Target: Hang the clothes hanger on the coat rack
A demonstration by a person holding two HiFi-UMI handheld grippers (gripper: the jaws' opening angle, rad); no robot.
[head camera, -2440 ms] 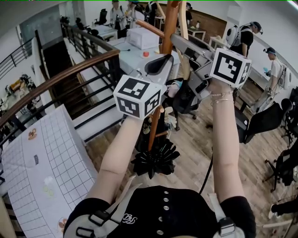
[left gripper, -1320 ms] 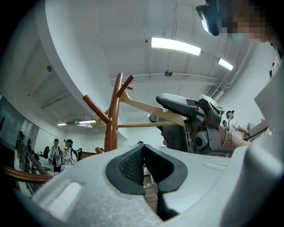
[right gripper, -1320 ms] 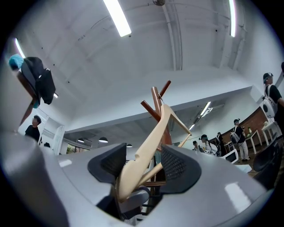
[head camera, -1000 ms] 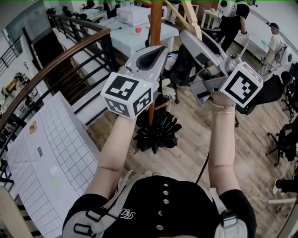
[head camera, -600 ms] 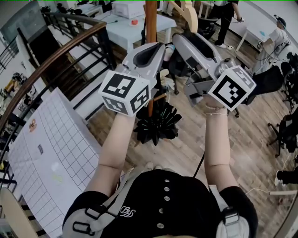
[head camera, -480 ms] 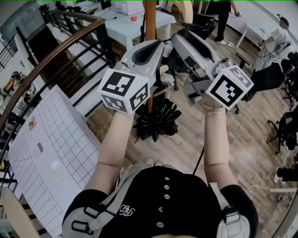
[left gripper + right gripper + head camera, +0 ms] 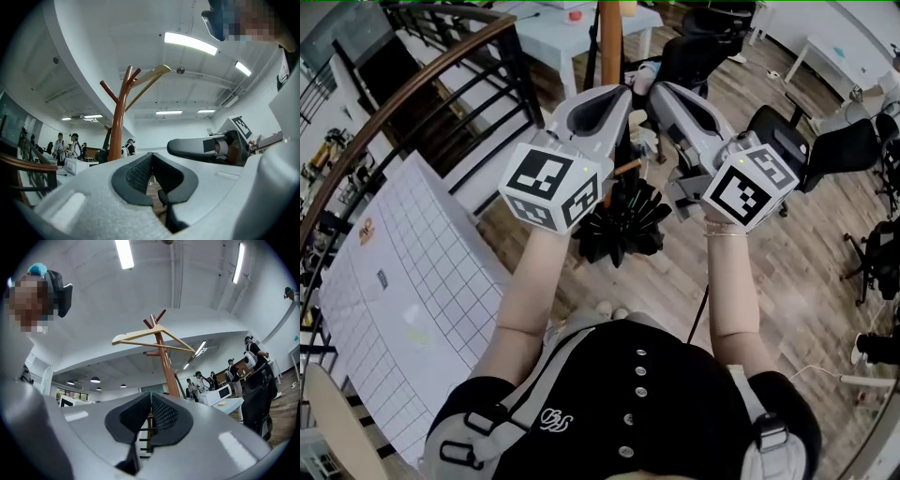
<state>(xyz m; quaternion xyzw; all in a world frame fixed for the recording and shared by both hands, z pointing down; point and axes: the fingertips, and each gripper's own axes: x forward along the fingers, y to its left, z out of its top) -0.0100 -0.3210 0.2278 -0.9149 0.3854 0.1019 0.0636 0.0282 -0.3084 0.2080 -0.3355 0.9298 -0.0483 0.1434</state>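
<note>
Nearest the camera, the left gripper (image 7: 151, 157) has its 2 dark ribbed pads pressed together with nothing between them. The right gripper (image 7: 150, 395) is closing, its 2 pads all but meeting, and the gap is likewise empty. In the head view, the left gripper (image 7: 614, 92) and the right gripper (image 7: 661, 89) are held side by side, tips angled toward each other and close but apart. Each carries its marker cube at the wrist end.

Beneath and between the 2 grippers sits the black ridged foot (image 7: 623, 223) of the coat rack on the wooden floor (image 7: 787, 272). The coat rack's brown pole (image 7: 610, 37) rises just past the fingertips, in the space between them. From the left gripper view, the coat rack (image 7: 117, 131) stands beyond the fingertips and to their left. From the right gripper view, the coat rack (image 7: 165, 362) stands beyond them and slightly to their right.

The pale wooden clothes hanger (image 7: 154, 336) hangs from the forked top of the rack, high above the fingertips and well apart from both grippers. In the left gripper view, the clothes hanger (image 7: 150, 77) shows edge-on, above the closed pads.

Off to the left of the left fingers run a curved railing (image 7: 422, 94) and a white gridded board (image 7: 403, 281). Farther beyond the tips are a white table (image 7: 572, 33) and several people (image 7: 65, 145).
</note>
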